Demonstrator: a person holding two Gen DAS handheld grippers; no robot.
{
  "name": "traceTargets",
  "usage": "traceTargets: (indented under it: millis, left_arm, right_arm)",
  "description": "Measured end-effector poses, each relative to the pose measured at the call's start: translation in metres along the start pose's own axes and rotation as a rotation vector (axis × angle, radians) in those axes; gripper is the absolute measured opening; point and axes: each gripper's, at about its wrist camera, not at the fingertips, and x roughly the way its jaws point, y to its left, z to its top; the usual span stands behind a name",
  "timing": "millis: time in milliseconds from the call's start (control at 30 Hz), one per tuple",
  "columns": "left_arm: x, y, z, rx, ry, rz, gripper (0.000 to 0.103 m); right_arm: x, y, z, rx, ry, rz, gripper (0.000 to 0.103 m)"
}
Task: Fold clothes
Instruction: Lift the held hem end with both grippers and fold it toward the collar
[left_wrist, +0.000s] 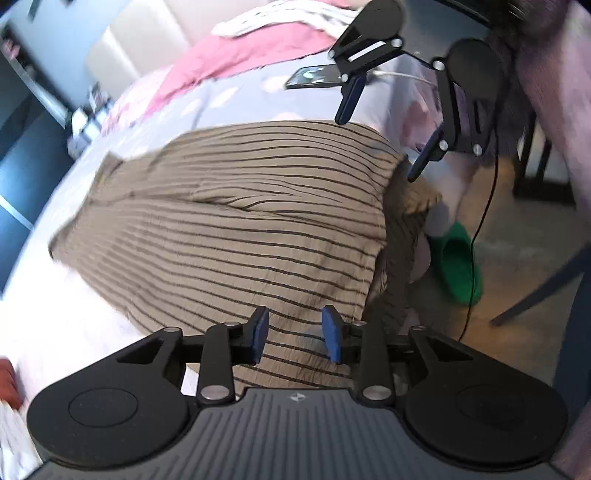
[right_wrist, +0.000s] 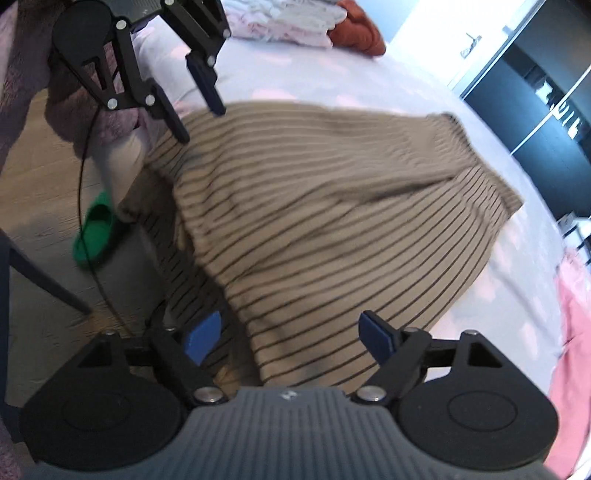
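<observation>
- striped tan garment (left_wrist: 229, 221) lies spread on the pale bed sheet (left_wrist: 44, 325), one edge draping over the bed side toward the floor.
- left gripper (left_wrist: 295, 334): jaws partway apart, blue pads over the cloth's near edge, nothing pinched btwn them.
- right gripper (right_wrist: 291, 338): jaws wide, pads either side of the garment's edge, no grip on it.
- in the left wrist view the right gripper sits at the far edge of the cloth, fingers spread; in the right wrist view the left gripper is likewise above the far corner.
- green slipper (right_wrist: 94, 232) on the floor beside the bed, black cable (right_wrist: 83, 206) running over it.
- pink fabric (left_wrist: 236, 55) and a phone (left_wrist: 314, 75) further up the bed.
- folded pile (right_wrist: 288, 20) w/ an orange item (right_wrist: 360, 35) at the far end.
</observation>
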Motion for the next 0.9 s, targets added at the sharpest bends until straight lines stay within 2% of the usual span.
traceTargets:
  millis: [33, 200, 300, 433, 533, 633, 733, 900]
  left_arm:
    - [0.004, -0.004, -0.003, 0.022, -0.004, 0.006, 0.040]
    - [0.022, -0.031, -0.011, 0.195, -0.010, 0.068, 0.040]
    - [0.027, -0.042, -0.016, 0.279, -0.012, 0.098, 0.042]
    - [0.032, -0.053, -0.026, 0.359, -0.005, 0.165, 0.052]
    - [0.036, -0.063, -0.034, 0.458, 0.012, 0.188, 0.053]
    - [0.036, -0.075, -0.044, 0.552, 0.009, 0.202, 0.059]
    - [0.042, -0.085, -0.052, 0.617, 0.025, 0.206, 0.064]
    - [0.064, -0.088, -0.061, 0.698, 0.056, 0.289, 0.066]
  right_arm:
    - [0.002, 0.003, -0.003, -0.009, -0.004, -0.003, 0.084]
    - [0.009, 0.030, -0.015, -0.226, -0.055, -0.100, 0.084]
    - [0.017, 0.037, -0.022, -0.289, -0.040, -0.131, 0.084]
    - [0.025, 0.050, -0.026, -0.391, -0.030, -0.163, 0.086]
    - [0.033, 0.061, -0.029, -0.492, -0.017, -0.201, 0.089]
    - [0.038, 0.062, -0.027, -0.509, 0.002, -0.234, 0.089]
    - [0.044, 0.058, -0.024, -0.490, 0.011, -0.231, 0.089]
    - [0.059, 0.064, -0.028, -0.561, 0.047, -0.243, 0.093]
